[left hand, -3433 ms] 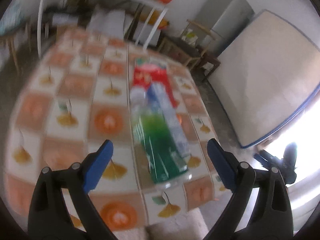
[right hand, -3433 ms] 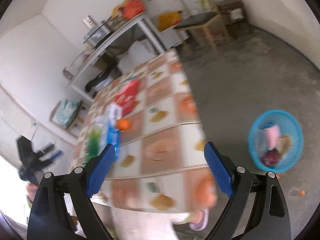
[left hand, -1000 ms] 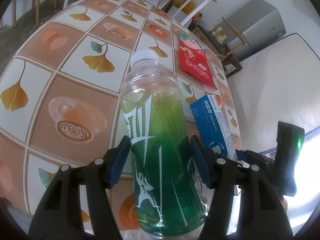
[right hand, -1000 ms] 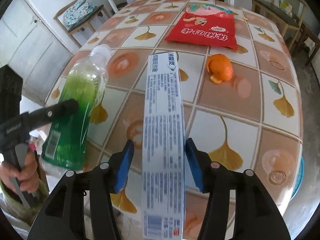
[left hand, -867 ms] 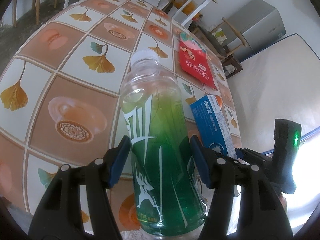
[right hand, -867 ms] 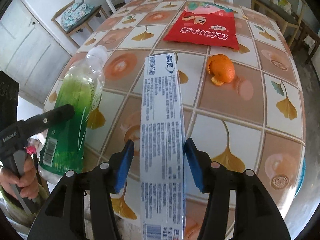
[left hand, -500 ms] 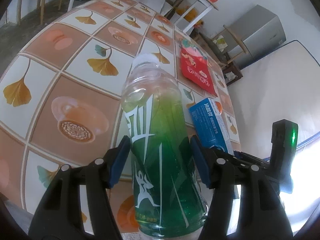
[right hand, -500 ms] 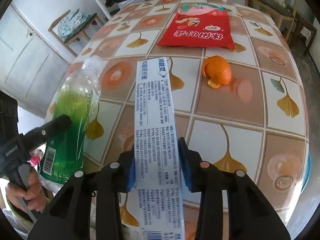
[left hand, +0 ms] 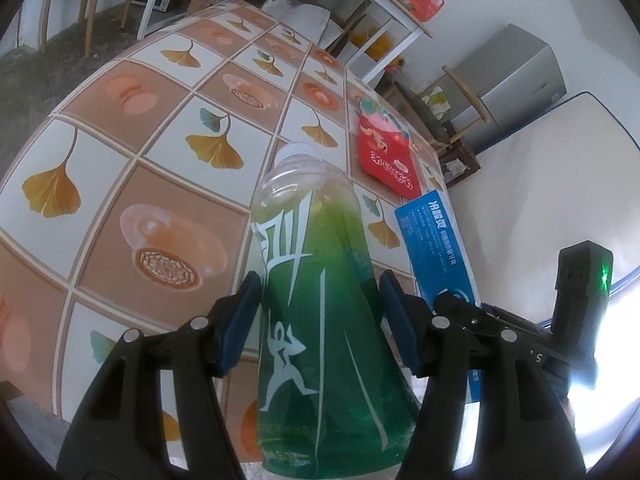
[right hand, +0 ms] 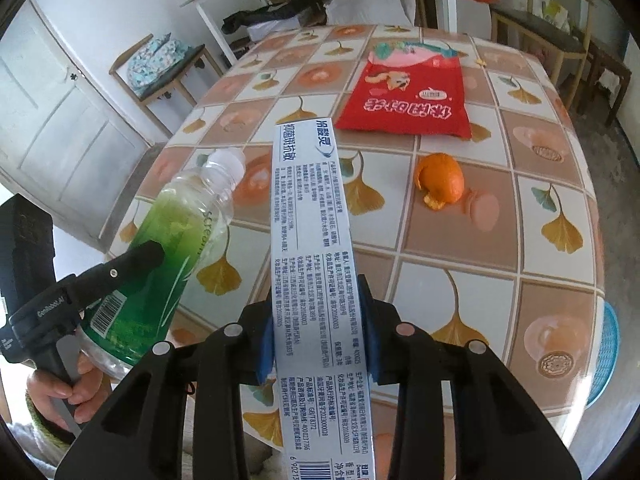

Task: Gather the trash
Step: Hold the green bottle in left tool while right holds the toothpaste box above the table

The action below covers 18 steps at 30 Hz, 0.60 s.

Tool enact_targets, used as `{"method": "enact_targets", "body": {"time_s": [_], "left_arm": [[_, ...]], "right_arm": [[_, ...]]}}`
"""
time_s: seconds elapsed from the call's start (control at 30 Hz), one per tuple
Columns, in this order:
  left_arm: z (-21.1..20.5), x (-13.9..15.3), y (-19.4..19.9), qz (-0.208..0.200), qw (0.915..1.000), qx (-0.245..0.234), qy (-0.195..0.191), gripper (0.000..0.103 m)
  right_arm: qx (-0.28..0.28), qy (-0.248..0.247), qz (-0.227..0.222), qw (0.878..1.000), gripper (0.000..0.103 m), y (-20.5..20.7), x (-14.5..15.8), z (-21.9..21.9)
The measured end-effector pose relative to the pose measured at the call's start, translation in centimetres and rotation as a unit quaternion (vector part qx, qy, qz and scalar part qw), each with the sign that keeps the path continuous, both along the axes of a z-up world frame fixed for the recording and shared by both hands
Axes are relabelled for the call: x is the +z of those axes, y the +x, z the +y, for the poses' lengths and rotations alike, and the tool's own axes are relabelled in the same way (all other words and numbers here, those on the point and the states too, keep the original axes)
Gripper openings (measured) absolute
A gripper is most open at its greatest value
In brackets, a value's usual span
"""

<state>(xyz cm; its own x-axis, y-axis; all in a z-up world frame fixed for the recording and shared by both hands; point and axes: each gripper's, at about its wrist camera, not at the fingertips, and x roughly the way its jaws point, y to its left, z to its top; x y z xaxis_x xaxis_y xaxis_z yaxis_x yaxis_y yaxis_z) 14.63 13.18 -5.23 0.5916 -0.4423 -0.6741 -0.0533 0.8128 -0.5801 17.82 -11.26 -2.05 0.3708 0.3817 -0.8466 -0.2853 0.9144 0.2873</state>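
My left gripper point(left hand: 320, 300) is shut on a green plastic bottle point(left hand: 316, 300) with a white cap, held above the near edge of the tiled table point(left hand: 160, 184). The bottle also shows in the right wrist view point(right hand: 168, 240). My right gripper point(right hand: 316, 320) is shut on a long blue and white toothpaste box point(right hand: 312, 240), held above the table. The box also shows in the left wrist view point(left hand: 436, 240), right of the bottle. A red snack bag point(right hand: 404, 96) and an orange peel point(right hand: 440, 180) lie on the table.
A blue mesh basket point(right hand: 606, 356) shows at the table's right edge, low on the floor. Chairs point(right hand: 560, 40), a white shelf unit point(left hand: 360, 12), a grey fridge point(left hand: 520, 76) and a leaning mattress point(left hand: 540, 200) stand around the table.
Both grippers went from open and empty to shut on the bottle and the box. In the last second both lifted slightly above the table, and the right gripper's jaws closed tighter on the box.
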Motion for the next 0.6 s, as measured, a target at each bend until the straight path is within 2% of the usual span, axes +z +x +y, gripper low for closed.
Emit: {"method": "enact_targets", "body": {"time_s": [0.6], "left_arm": [[-0.3,-0.8,0.6,0.023,0.9997,-0.008,-0.004,0.058]], "right_arm": [[-0.004,-0.013,0.019,1.0,0.034,0.5,-1.6,0.0]]}}
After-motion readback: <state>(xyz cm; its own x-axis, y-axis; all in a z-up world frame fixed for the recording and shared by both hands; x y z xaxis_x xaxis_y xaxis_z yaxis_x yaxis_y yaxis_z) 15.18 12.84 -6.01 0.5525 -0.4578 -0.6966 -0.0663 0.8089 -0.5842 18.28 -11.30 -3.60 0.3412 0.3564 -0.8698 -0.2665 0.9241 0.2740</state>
